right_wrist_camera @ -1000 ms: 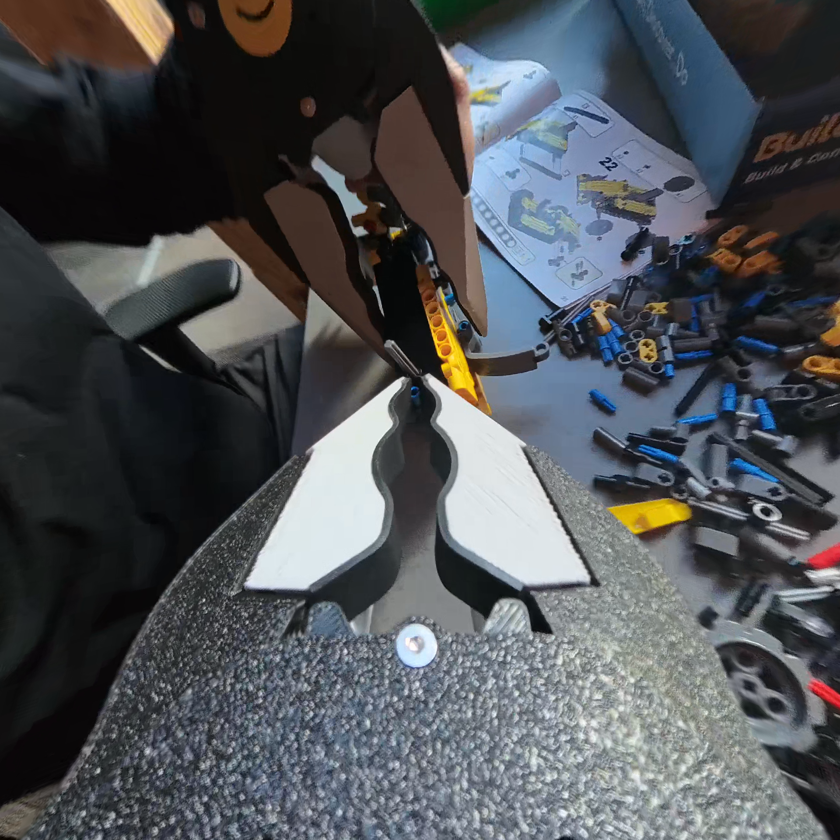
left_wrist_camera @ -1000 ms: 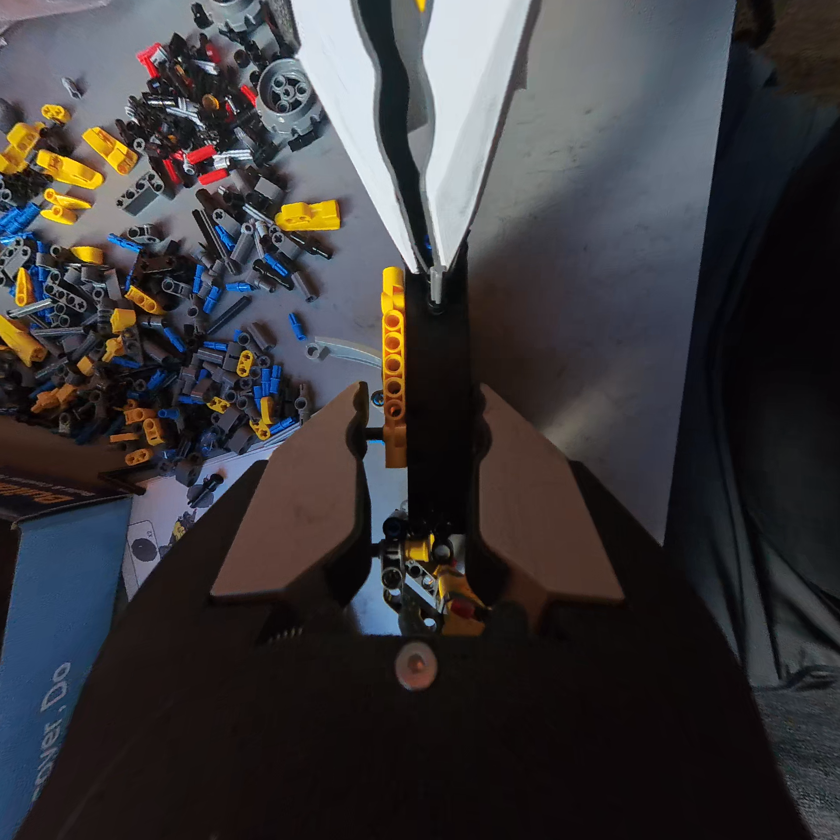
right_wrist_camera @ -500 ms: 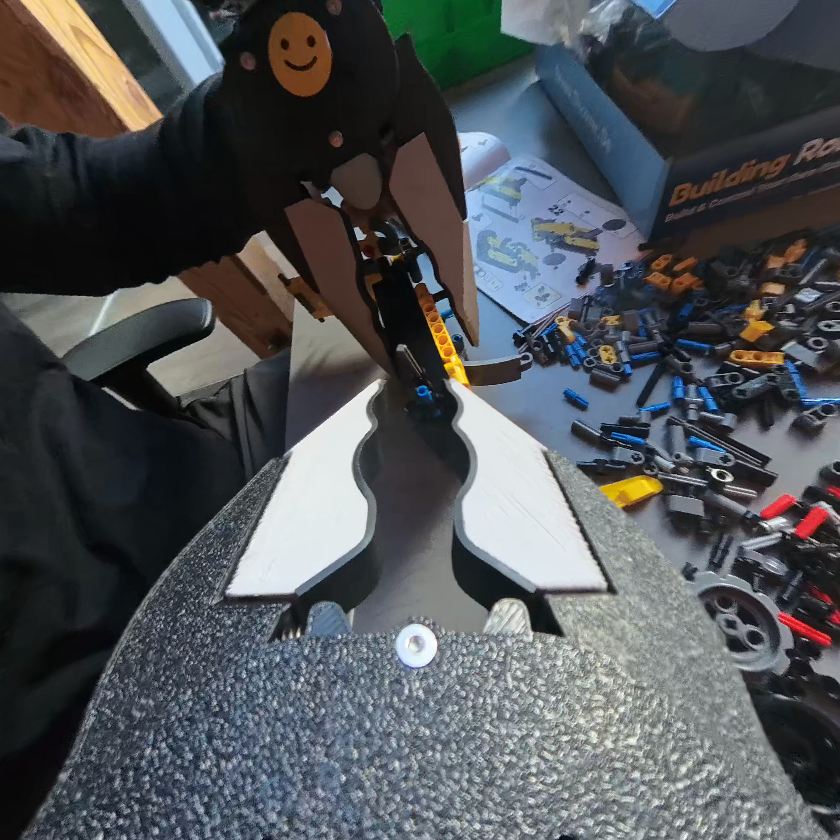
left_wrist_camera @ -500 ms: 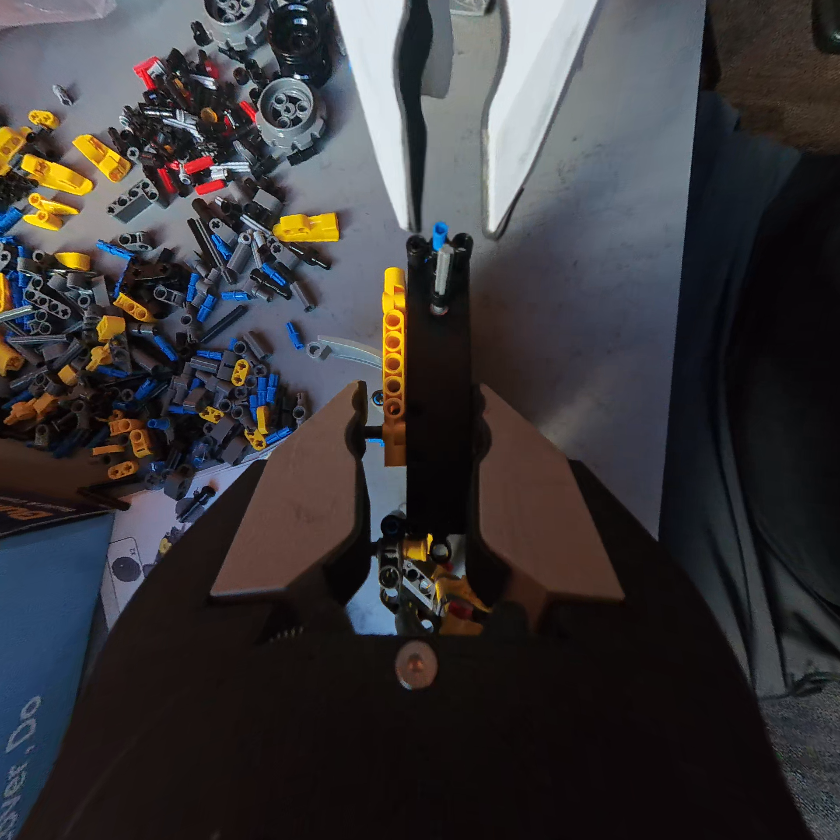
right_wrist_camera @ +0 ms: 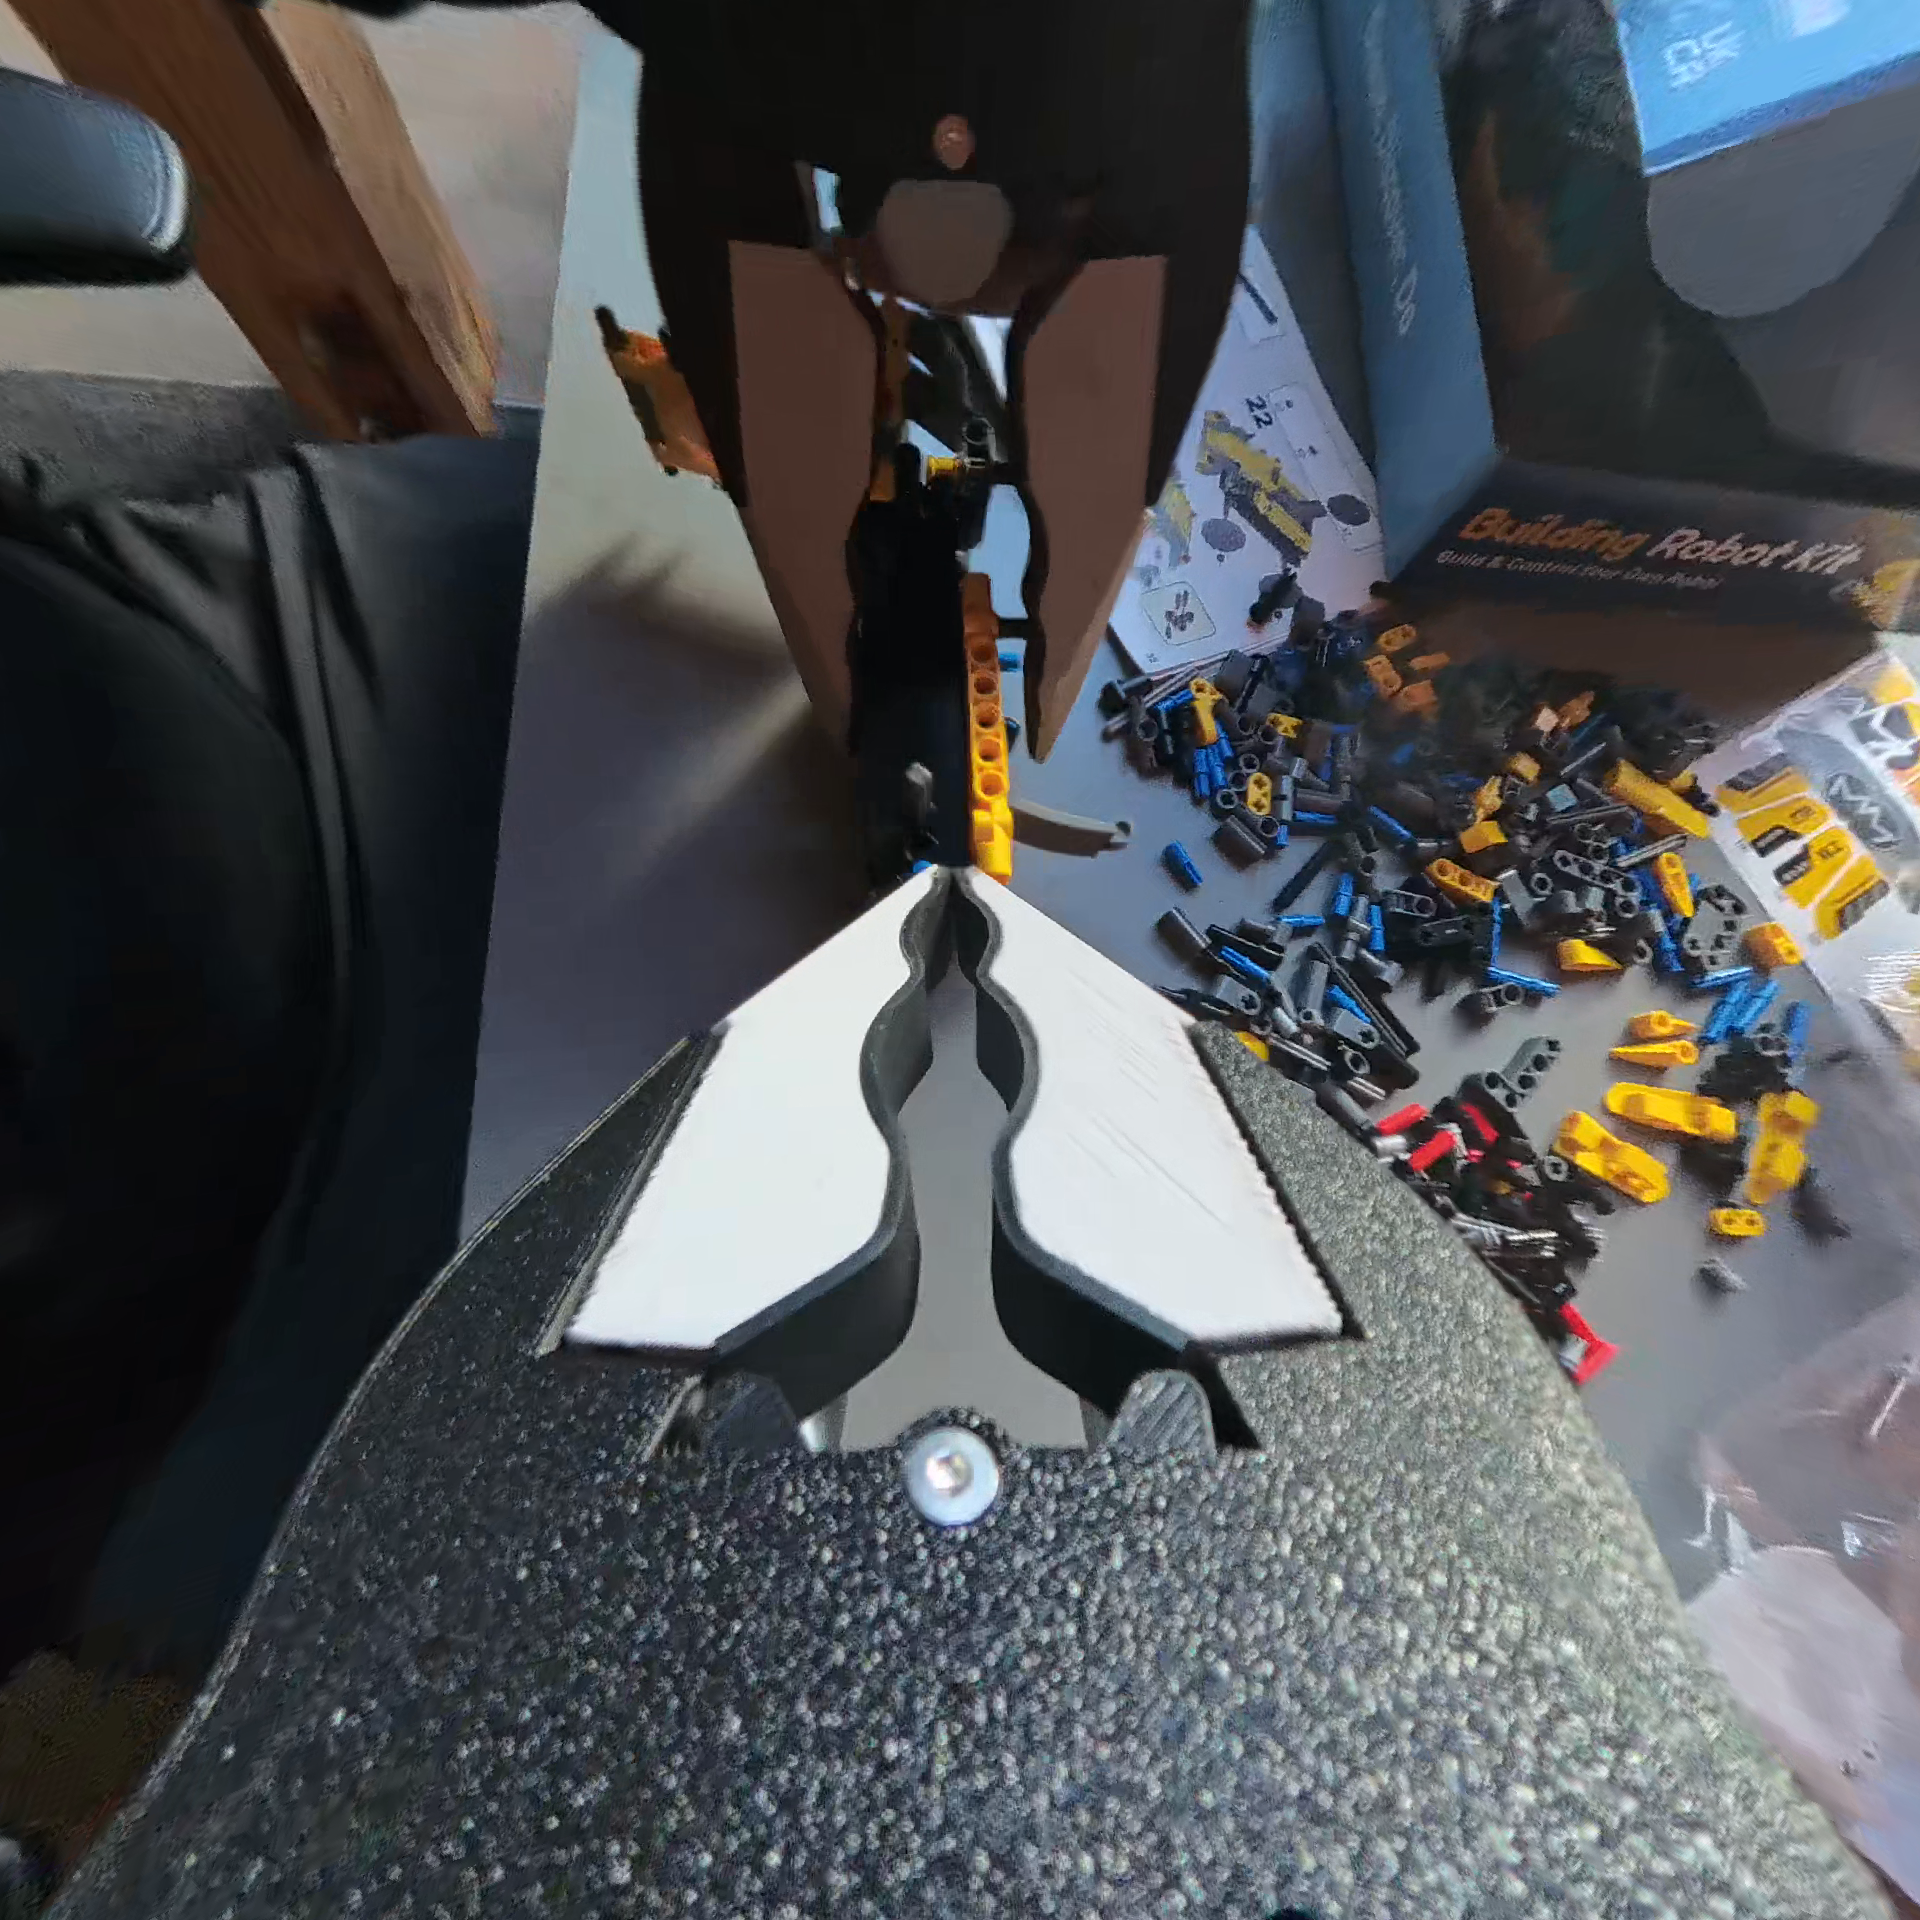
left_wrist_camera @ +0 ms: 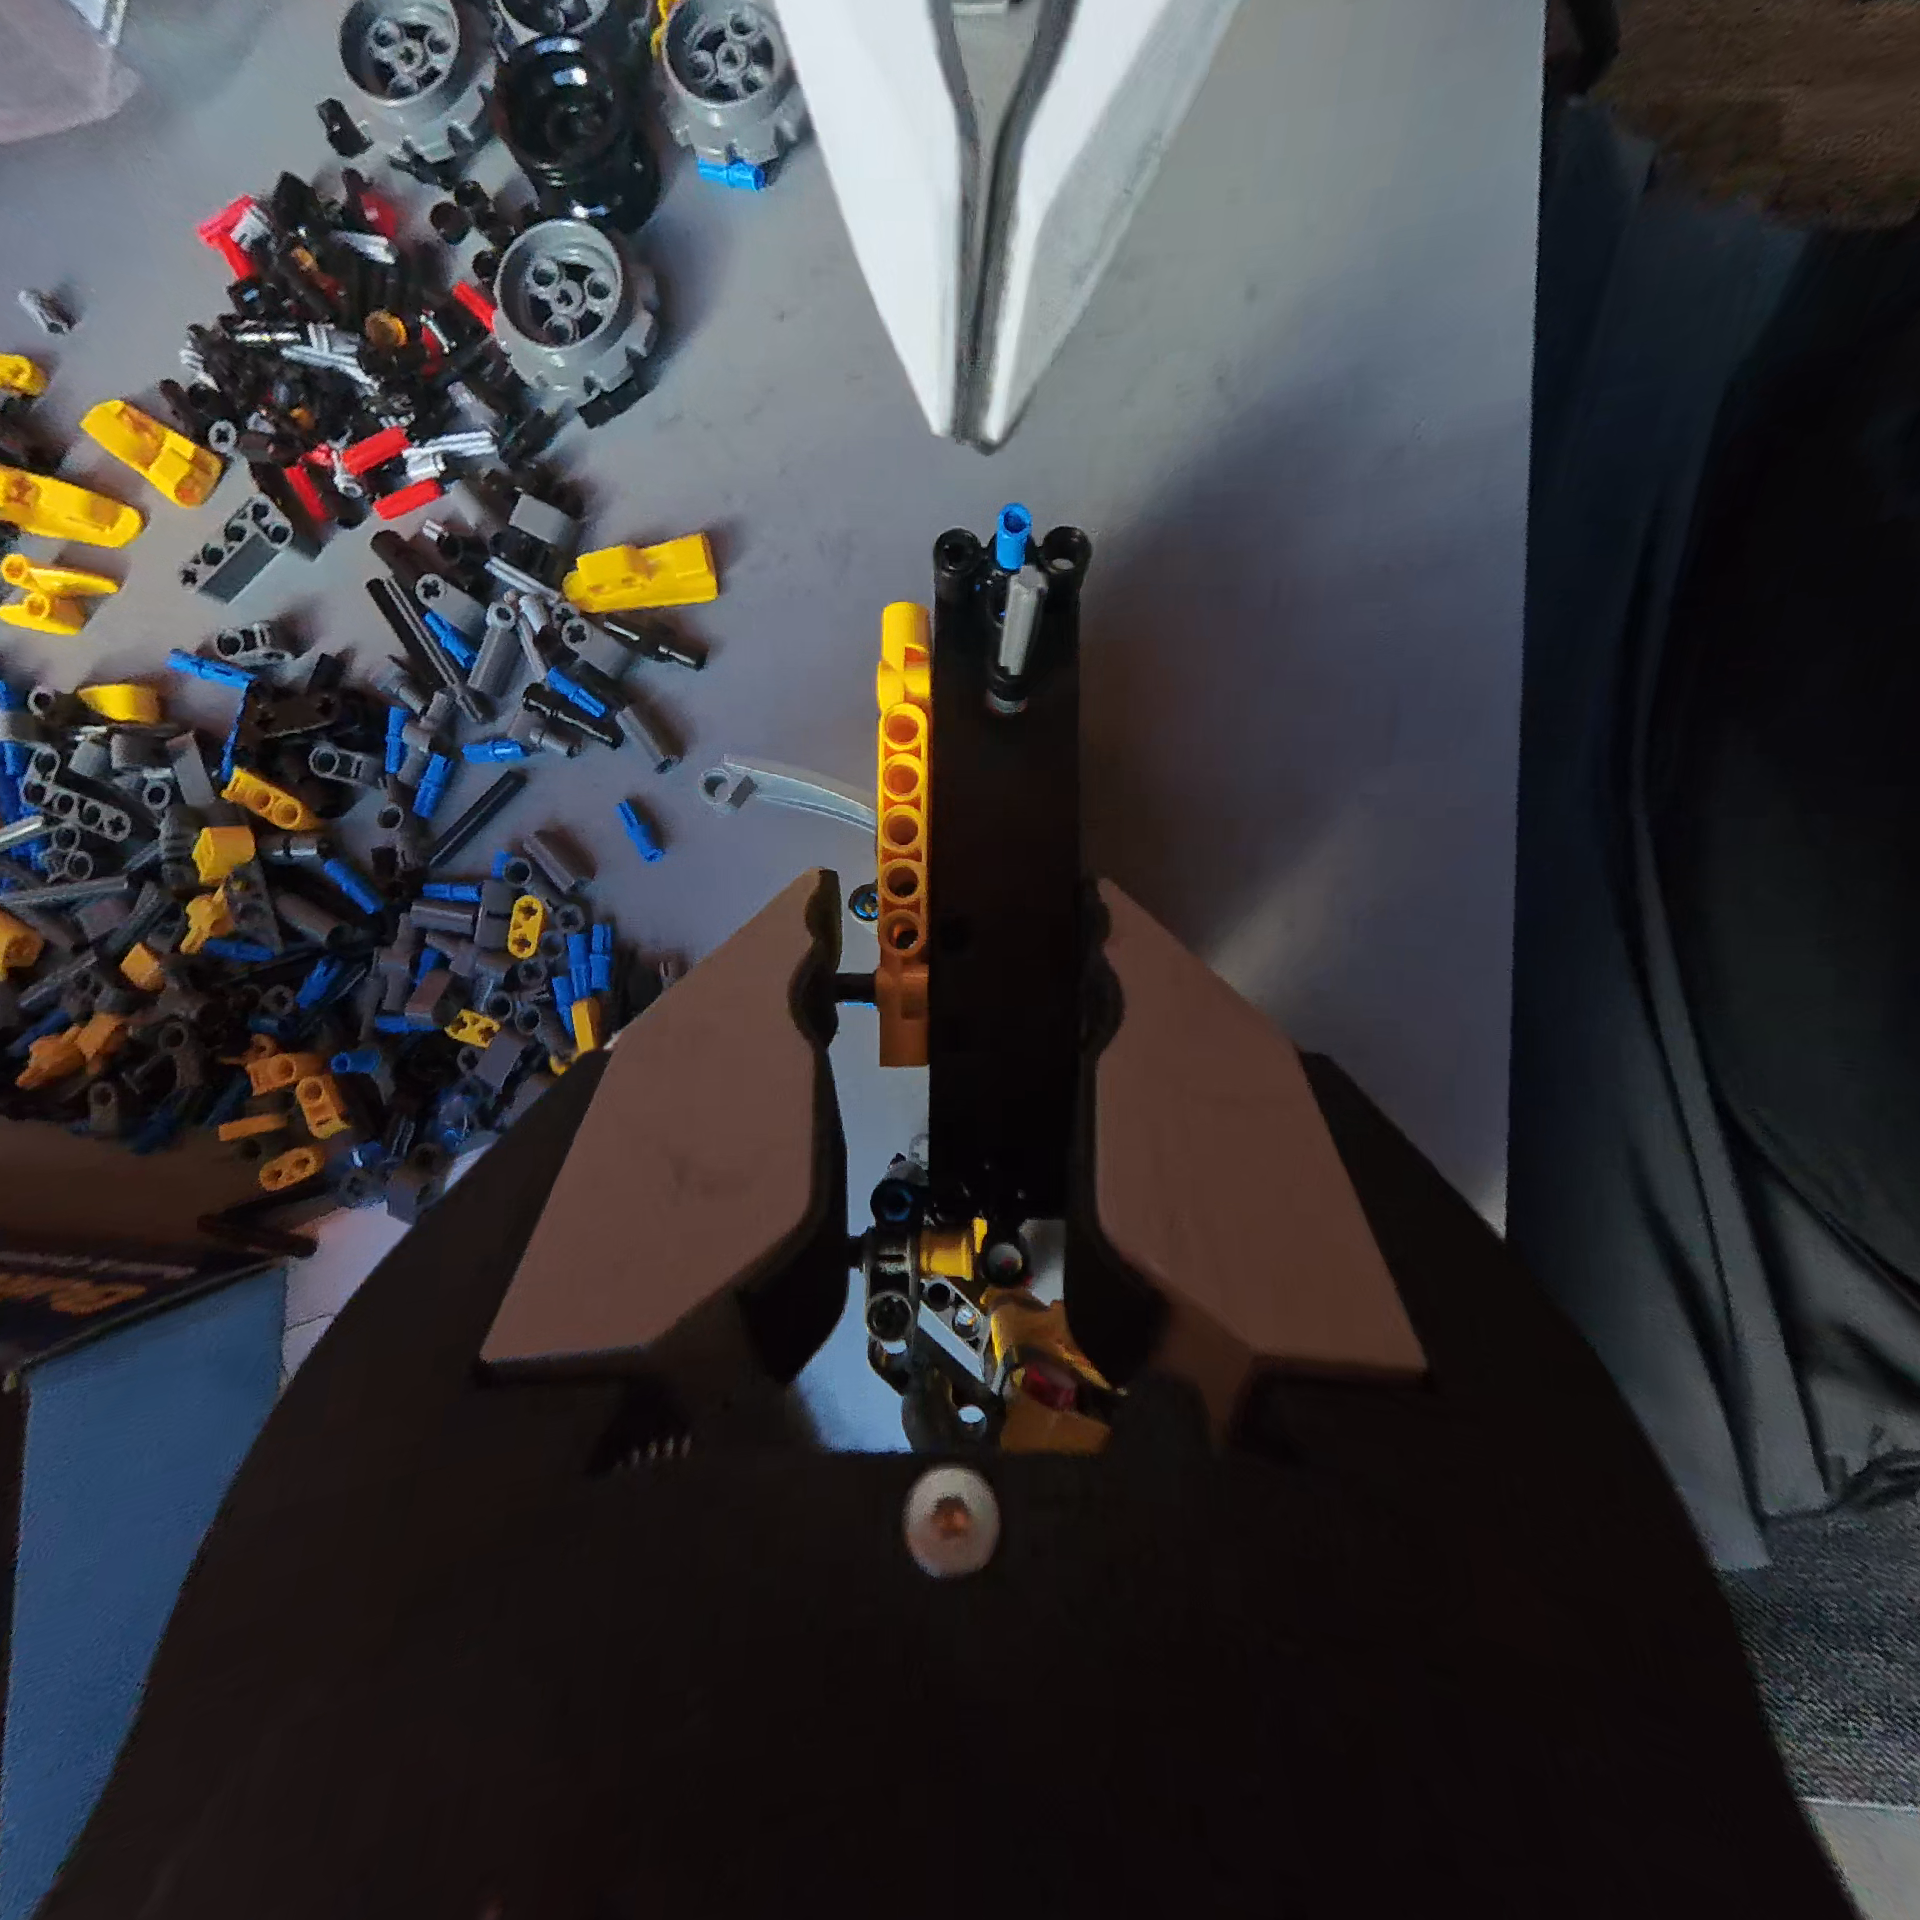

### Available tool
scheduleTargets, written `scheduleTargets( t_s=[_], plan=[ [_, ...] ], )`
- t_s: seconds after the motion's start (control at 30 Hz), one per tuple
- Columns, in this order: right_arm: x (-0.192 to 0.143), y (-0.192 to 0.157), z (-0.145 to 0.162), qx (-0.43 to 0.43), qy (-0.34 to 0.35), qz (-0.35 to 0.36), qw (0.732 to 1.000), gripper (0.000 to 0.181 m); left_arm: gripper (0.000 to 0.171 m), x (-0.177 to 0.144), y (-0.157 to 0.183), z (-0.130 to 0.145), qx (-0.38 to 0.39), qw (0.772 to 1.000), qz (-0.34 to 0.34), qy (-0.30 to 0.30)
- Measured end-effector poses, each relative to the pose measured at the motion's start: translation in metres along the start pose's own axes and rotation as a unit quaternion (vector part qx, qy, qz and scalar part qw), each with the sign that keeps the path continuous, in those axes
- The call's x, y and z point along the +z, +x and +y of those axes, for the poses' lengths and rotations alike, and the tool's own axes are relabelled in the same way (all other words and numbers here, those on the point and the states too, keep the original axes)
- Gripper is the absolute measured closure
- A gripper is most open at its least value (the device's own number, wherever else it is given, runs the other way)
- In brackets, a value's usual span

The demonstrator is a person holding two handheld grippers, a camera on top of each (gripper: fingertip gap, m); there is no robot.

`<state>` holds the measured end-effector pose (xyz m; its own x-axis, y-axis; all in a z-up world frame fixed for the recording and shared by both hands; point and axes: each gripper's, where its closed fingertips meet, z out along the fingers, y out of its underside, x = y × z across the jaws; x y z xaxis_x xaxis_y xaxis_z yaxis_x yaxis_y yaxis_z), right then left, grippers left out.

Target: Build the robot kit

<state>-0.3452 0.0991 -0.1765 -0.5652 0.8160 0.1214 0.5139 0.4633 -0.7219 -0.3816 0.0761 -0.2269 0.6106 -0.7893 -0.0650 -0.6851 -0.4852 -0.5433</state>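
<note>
Loose building pieces (left_wrist_camera: 312, 790) litter the grey desk (left_wrist_camera: 1299, 520) left of the left tool (left_wrist_camera: 961, 914), which pinches a black-and-yellow assembly (left_wrist_camera: 997, 883) pointing forward between its brown fingers. Just beyond the assembly's blue-pinned tip, the right tool (right_wrist_camera: 951, 878) is pressed together, gripping nothing.

Glossy plastic building pieces (left_wrist_camera: 343, 831) litter a smooth grey table (left_wrist_camera: 1299, 520); a rough, pebbled black gripper (right_wrist_camera: 951, 883) meets a wooden post (right_wrist_camera: 312, 208) and a paper instruction sheet (right_wrist_camera: 1247, 488).
</note>
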Motion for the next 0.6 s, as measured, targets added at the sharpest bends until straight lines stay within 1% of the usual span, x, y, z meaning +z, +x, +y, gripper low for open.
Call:
scheduleTargets(
  t_s=[0.13,0.23,0.27,0.3,0.4,0.6],
  plan=[
    [-0.002,-0.009,-0.009,0.024,-0.007,-0.025,0.999,0.181,0.129,0.002,-0.001,-0.004,0.002,1.000,0.003,0.007],
    [0.008,-0.003,0.007,0.023,-0.055,-0.007,0.998,0.181,0.129,0.003,-0.001,-0.005,0.001,1.000,0.004,0.020],
    [0.010,-0.004,0.004,0.035,-0.044,-0.015,0.998,0.181,0.129,0.003,-0.002,-0.004,0.002,1.000,0.003,0.021],
    [0.010,-0.006,0.005,0.038,-0.049,-0.020,0.998,0.181,0.128,0.003,-0.002,-0.004,0.005,1.000,0.001,0.021],
    [0.007,-0.003,0.007,0.005,-0.077,0.004,0.997,0.181,0.128,0.002,-0.001,-0.004,0.007,1.000,-0.004,0.022],
    [0.007,-0.002,0.009,0.027,-0.079,0.008,0.997,0.181,0.129,0.003,-0.002,-0.006,0.005,0.999,-0.009,0.043]
  ],
)
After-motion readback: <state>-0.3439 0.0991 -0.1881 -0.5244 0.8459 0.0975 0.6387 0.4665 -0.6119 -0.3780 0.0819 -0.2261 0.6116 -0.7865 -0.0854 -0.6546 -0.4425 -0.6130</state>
